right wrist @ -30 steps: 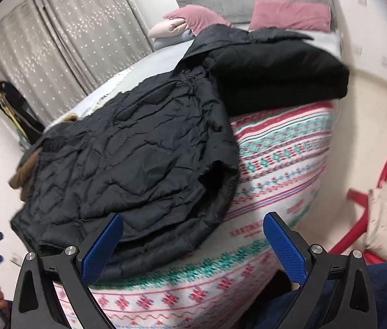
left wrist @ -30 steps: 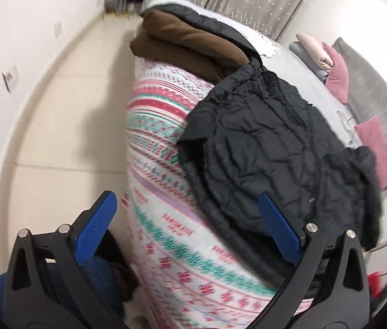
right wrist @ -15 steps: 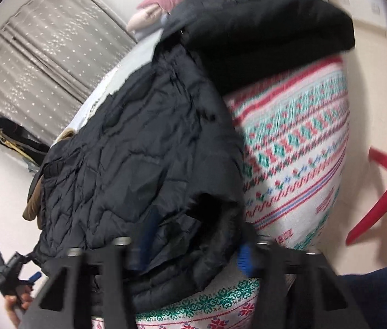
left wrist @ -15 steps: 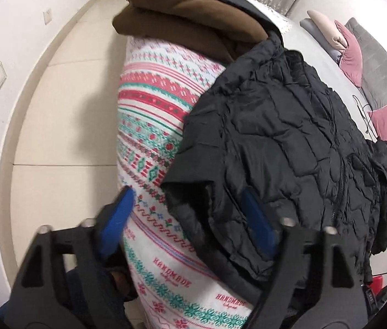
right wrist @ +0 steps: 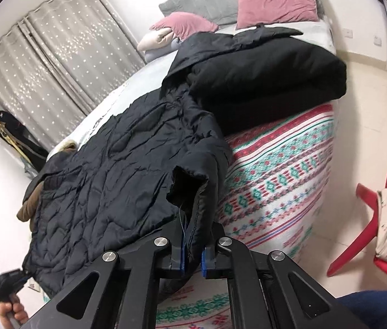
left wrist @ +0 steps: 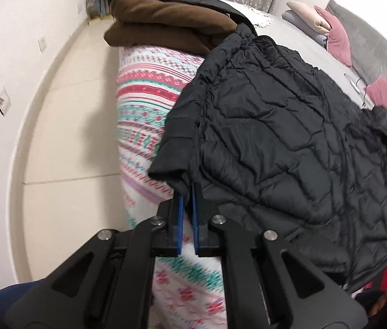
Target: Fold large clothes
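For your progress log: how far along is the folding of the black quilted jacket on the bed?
Done: a brown garment and a black one lie folded. In hand: both grippers, left and right, have just closed on the jacket's near hem. Left: every fold; it lies spread flat.

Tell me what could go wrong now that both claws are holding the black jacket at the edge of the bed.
1. Each claw, left claw and right claw, pinches only a thin bit of hem on the black quilted jacket; the slick fabric might slip out.
2. Lifting may drag the folded brown garment, which the jacket seems to touch.
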The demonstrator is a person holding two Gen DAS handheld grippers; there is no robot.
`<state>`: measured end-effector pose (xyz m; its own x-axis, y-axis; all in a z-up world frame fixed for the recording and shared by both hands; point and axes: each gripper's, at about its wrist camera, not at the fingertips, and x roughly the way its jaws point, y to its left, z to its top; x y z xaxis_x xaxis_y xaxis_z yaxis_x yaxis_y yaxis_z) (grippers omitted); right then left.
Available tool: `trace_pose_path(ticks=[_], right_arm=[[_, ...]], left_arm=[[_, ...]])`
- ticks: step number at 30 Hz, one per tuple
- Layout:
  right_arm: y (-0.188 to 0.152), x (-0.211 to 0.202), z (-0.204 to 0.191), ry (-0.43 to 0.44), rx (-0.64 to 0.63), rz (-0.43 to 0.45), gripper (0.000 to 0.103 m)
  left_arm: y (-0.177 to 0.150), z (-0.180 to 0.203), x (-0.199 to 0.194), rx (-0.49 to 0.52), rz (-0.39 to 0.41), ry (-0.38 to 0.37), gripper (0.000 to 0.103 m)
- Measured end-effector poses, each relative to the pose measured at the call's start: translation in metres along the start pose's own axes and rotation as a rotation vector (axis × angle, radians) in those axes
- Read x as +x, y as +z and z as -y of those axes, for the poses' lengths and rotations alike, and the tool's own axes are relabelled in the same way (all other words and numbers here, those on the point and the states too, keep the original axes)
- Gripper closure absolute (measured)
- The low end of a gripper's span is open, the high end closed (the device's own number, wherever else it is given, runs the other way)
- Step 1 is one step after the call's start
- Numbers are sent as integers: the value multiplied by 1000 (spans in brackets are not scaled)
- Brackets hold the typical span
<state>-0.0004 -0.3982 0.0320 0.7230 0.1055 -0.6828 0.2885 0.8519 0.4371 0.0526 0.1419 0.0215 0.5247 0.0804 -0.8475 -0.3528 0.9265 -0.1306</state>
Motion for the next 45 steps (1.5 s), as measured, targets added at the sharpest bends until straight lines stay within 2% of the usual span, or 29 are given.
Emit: trace_pose_path(ticks=[4, 9, 11, 12, 13, 15, 17, 19, 21, 23, 26, 28, 30, 33, 35, 38, 39, 43, 45], right_arm=[[-1, 10, -6, -41, -28, -28, 97], [2, 3, -11, -63, -45, -9, 92], [3, -8, -10, -83, -55, 22, 82], [7, -16, -12, -105, -66, 50, 79], [10, -20, -12, -116, -72, 64, 73], [22, -37, -12, -129, -76, 125, 56], [38, -48, -11, -128, -67, 169, 45], [60, -53, -7, -97, -33, 179, 43], [87, -53, -4, -35, 15, 170, 41], [114, -49, -3, -14, 56, 173, 39], [158, -36, -6, 15, 117, 169, 39], [189, -23, -8, 41, 153, 173, 39], [215, -5, -9, 3, 149, 197, 38], [244, 42, 7, -32, 196, 128, 34], [246, 69, 24, -41, 253, 99, 34], [241, 102, 52, -54, 289, 70, 34], [242, 110, 61, -68, 308, 53, 35], [250, 127, 92, -66, 396, 91, 34], [252, 136, 103, -59, 425, 100, 35]], left_arm=[[2, -5, -9, 15, 42, 26, 97], [6, -9, -21, -12, 72, -18, 94], [10, -13, -30, -46, 91, -40, 77], [13, -15, -35, -72, 98, -60, 59], [12, -16, -40, -90, 107, -76, 48], [24, -13, -54, -123, 132, -105, 44], [37, -2, -71, -114, 172, -118, 42], [51, 14, -85, -80, 206, -109, 29], [70, 37, -99, -29, 241, -114, 25], [90, 60, -114, 23, 276, -132, 23], [118, 92, -126, 81, 323, -177, 5], [129, 110, -120, 112, 360, -206, 1], [133, 123, -101, 134, 374, -243, 1], [135, 133, -43, 126, 281, -259, 1], [132, 133, -4, 113, 211, -229, 1], [135, 134, 39, 114, 99, -126, 1], [139, 133, 46, 112, 87, -118, 1], [150, 133, 52, 75, 130, -104, 1], [151, 136, 64, 73, 90, -117, 1]])
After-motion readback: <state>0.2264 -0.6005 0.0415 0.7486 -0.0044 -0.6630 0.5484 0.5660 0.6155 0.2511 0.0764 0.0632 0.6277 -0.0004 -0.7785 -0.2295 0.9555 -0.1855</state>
